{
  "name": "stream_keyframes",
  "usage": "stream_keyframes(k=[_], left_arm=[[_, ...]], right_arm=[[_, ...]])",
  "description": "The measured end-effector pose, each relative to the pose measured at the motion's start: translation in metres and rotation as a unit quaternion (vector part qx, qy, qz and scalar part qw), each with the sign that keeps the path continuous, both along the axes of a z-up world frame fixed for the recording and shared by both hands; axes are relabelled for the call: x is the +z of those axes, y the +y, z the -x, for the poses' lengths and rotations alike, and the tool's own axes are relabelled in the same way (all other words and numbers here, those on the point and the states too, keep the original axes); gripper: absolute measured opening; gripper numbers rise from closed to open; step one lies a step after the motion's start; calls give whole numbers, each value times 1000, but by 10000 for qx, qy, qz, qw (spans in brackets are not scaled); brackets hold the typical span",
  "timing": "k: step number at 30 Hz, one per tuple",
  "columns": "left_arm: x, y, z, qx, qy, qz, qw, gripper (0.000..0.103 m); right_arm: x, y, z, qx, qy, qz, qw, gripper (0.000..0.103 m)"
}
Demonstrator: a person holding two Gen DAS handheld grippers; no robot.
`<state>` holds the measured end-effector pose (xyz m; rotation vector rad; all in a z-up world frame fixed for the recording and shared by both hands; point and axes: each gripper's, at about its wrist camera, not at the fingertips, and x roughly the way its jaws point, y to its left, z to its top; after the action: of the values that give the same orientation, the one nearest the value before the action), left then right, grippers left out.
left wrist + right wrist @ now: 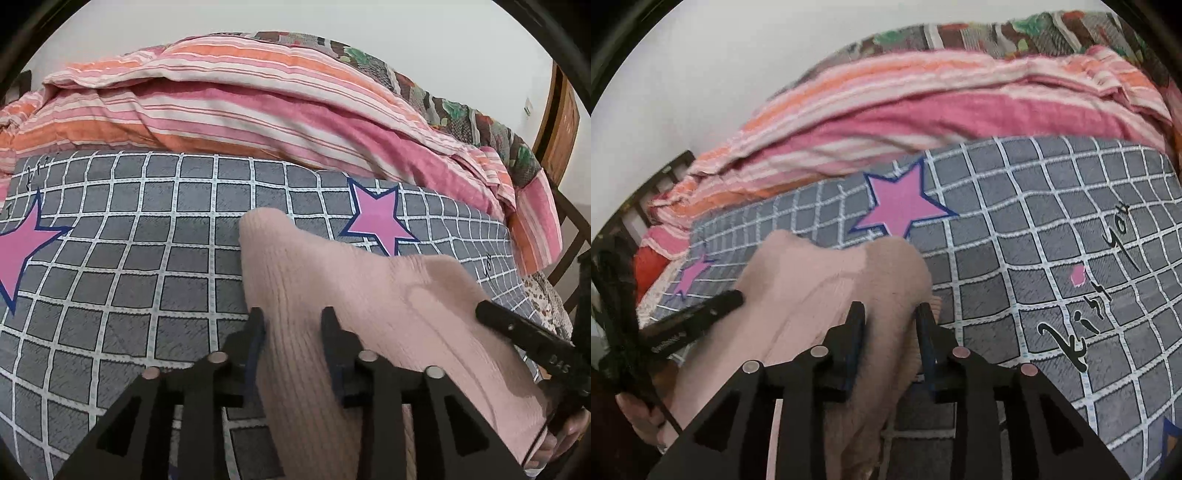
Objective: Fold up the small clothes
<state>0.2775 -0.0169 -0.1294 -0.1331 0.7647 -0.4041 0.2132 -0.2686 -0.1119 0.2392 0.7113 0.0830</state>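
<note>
Two grippers are pinching one pink ribbed garment (332, 295) over the grey checked bedsheet (129, 258). Left gripper (293, 321) is clamping a thick fold between part-spread fingers; right gripper (892, 317) is likewise squeezing a bunched edge. Striped quilt (221, 110) is lying behind.

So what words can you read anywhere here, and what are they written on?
"Kiss you": black script on the grey checked bedsheet, right wrist view.
"DAS": pale letters on the right gripper's black finger, cut off by the edge.
Small print on the left gripper's finger: too blurred to read.
Small black marks on the sheet, left wrist view: too small.
</note>
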Motion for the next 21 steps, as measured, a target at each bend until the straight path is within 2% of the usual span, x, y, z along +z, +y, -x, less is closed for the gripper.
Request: stream_keyframes(k=[2,6,9,17,21], left_arm=[[0,-1,5,1,-31,-58,10000,44],[1,-2,15,36,-112,-125,9999,45],[2,-2,23,94,-193,-202,9996,45],[6,1,42,185,-334,-309,9988,46],[9,5,55,137,-303,-181,9993,46]], right_arm=[[1,4,5,70,-35,49,10000,28],[-8,9,8,45,182,291,9994,28],[-8,3,13,-100,228,230,9994,28],[11,10,48,150,-205,25,9997,30],[3,28,48,137,-104,426,9989,30]])
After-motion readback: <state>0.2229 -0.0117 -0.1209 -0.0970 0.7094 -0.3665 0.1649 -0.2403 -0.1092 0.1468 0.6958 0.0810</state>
